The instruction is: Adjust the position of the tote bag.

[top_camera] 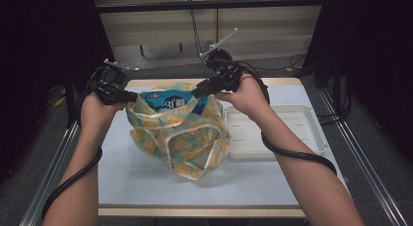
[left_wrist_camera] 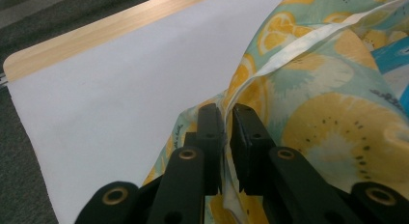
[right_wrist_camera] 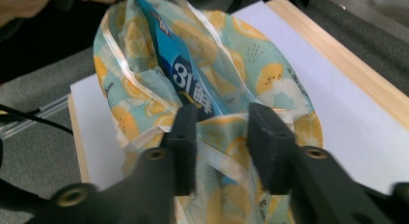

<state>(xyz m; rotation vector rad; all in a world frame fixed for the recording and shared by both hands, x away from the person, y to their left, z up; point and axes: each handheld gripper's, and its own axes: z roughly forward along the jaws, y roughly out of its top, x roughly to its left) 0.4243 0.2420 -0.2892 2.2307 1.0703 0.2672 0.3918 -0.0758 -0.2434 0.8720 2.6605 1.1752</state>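
Note:
A cloth bag printed with yellow citrus slices stands slumped on the white table top, its mouth held up. A blue snack packet sticks out of that mouth. My left gripper is shut on the bag's left rim; in the left gripper view its jaws pinch the pale hem of the bag. My right gripper is at the right rim of the mouth. In the right gripper view its jaws stand apart over the bag, with the packet just beyond them and nothing pressed between the pads.
A shallow white tray lies on the table right of the bag, under my right forearm. The bag's handle loops trail toward the front. The wooden table edge runs along the near side, with dark floor around.

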